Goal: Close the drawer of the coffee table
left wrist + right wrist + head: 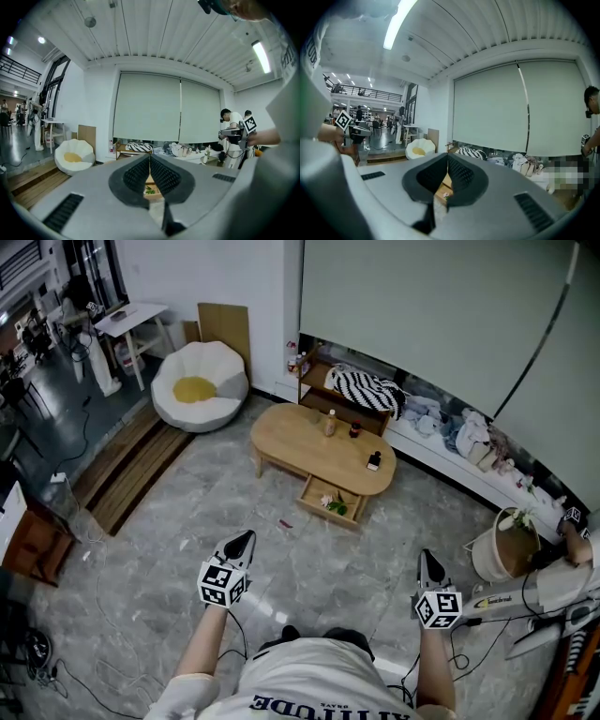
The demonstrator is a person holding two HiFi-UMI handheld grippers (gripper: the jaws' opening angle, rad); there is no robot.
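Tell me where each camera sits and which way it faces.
Head view: on the person's head, looking steeply down at the coffee table and its open drawer; shows forearms, left gripper, right gripper.
Left gripper view: on the left gripper, facing the table; its shut jaws fill the foreground.
Right gripper view: on the right gripper, same heading, jaws shut.
All three share the white floor cushion.

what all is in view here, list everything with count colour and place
coffee table: one, light wood, mid-floor
drawer: one, wood, open on the table's near side
bottles: three, mixed colours, on the tabletop
egg-shaped seat: one, white and yellow, left of table
striped cloth: one, black-white, behind table
basket: one, pale, far right
left gripper: one, grey, shut, empty, lower left
right gripper: one, grey, shut, empty, lower right
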